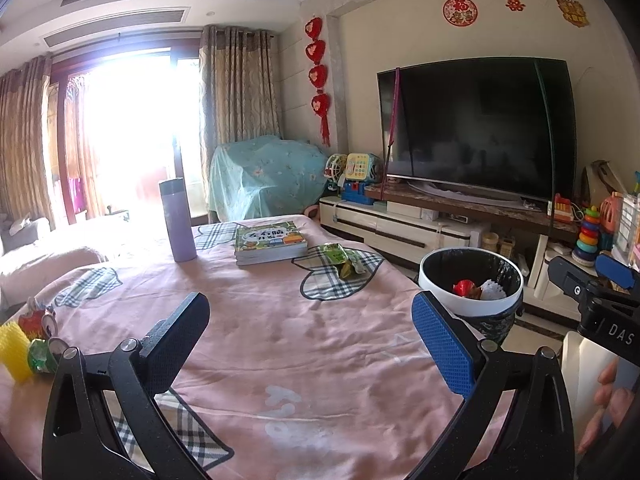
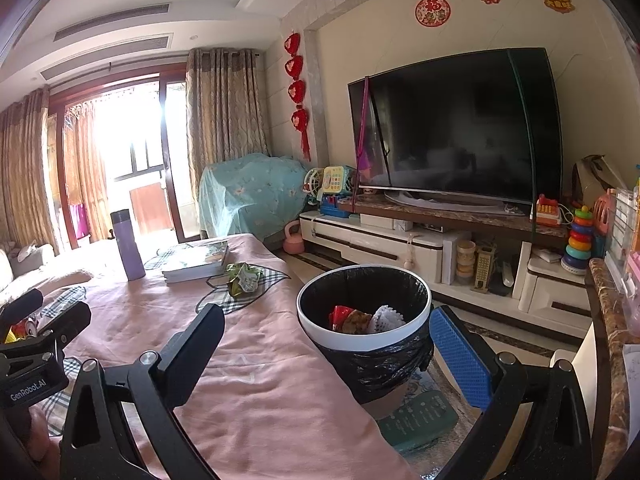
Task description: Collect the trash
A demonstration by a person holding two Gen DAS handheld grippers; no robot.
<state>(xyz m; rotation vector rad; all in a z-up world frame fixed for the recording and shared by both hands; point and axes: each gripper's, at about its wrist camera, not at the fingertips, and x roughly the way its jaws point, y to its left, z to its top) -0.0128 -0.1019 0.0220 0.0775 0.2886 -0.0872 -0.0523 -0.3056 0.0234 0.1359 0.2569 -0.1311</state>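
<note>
Left gripper: tongs spread wide, nothing between them, held above the near part of the pink cloth-covered tabletop. Right gripper: tongs likewise spread, empty, over the tabletop's right edge.

Crumpled green wrapper lies near the far right corner, on a plaid heart patch, just beside a stack of books. Purple bottle stands upright left of the books, near the far edge.

Trash bin, white rim with black liner, stands off the right edge; inside are a red wrapper and white paper.
</note>
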